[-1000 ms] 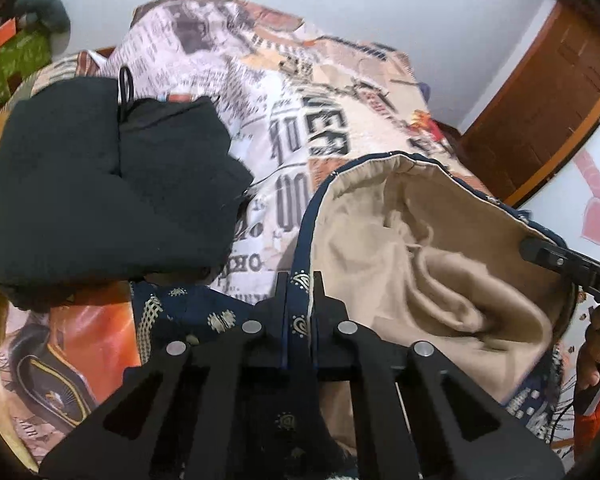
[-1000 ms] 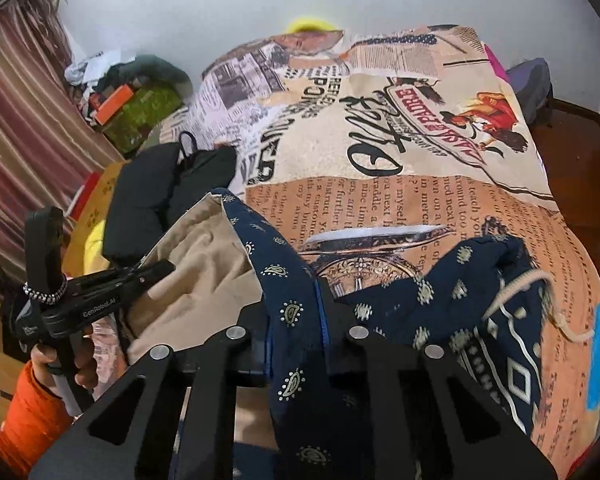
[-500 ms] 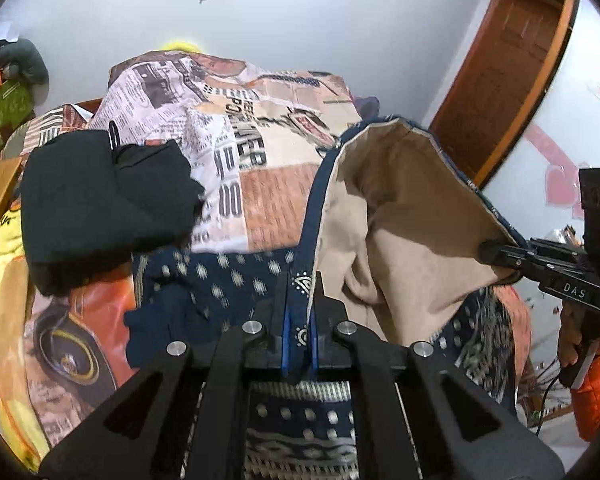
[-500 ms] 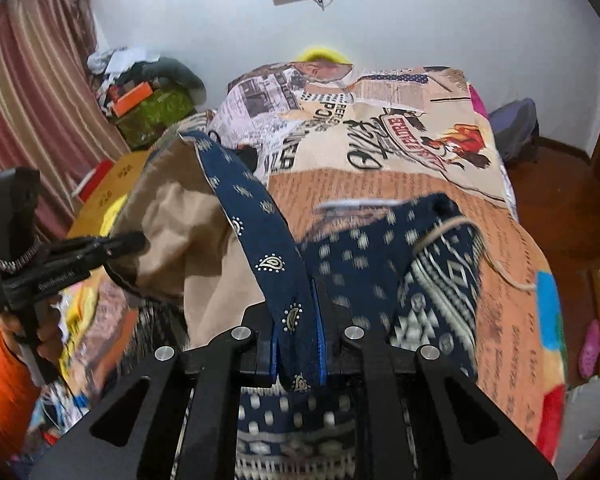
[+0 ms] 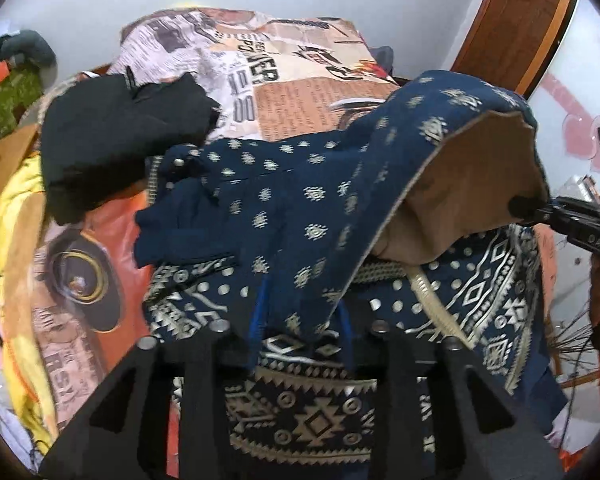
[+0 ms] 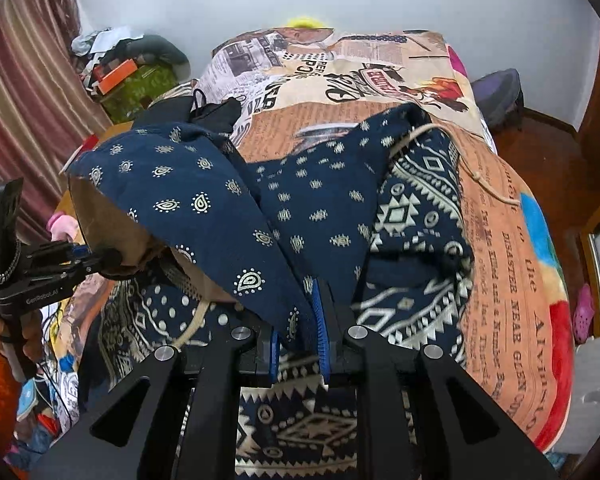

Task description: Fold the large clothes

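A large navy garment (image 5: 300,208) with pale printed motifs and a tan lining (image 5: 472,184) lies on the bed; it also shows in the right wrist view (image 6: 312,200). My left gripper (image 5: 300,328) is open, its blue pads either side of the garment's edge. My right gripper (image 6: 298,332) stands partly open with a fold of the navy cloth lying between its blue pads. Each gripper shows from the side in the other view, at the lifted tan-lined flap (image 6: 112,236). A cream drawstring (image 6: 476,176) trails over the bedspread.
The bed has a newspaper-print spread (image 6: 512,280). A folded black garment (image 5: 116,144) lies at its left, also in the right wrist view (image 6: 212,114). Clutter and a curtain (image 6: 24,120) stand left. A wooden door (image 5: 528,20) is right.
Both grippers have moved forward and down, carrying the lifted flap over the rest of the garment. Both sets of jaws, shut on the navy edge before, have parted.
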{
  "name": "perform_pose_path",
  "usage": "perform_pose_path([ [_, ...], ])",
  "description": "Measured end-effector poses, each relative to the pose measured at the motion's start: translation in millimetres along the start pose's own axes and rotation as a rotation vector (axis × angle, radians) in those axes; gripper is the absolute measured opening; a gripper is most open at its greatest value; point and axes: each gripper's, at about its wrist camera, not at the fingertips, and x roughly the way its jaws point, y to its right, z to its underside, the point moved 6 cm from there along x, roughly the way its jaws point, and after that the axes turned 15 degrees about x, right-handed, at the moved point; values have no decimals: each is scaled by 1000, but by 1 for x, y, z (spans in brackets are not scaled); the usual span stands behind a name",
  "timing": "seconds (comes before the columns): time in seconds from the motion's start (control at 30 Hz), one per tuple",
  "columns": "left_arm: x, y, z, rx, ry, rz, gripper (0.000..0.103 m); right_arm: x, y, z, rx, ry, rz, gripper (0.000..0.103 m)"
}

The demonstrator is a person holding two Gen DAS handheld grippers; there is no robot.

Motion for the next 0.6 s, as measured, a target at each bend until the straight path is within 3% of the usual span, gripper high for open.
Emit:
perform_pose_path([
  [0.13,-17,-2,2,11,29,-28,38,-11,-4,4,-27,1,6,20],
  [0.23,-34,-6,-6,10,68,-49,43,-23,-8,2,-39,5,-8,30],
  [0.3,-46,-10,-13,11,102,-69,45,-34,-12,-1,-42,29,-32,38],
  [0.47,-69,-26,-38,4,188,-122,55,-56,-21,-21,-49,110,-63,45],
  [0.6,-62,-41,-57,8,192,-151,56,-58,-25,-41,-42,150,-65,52],
])
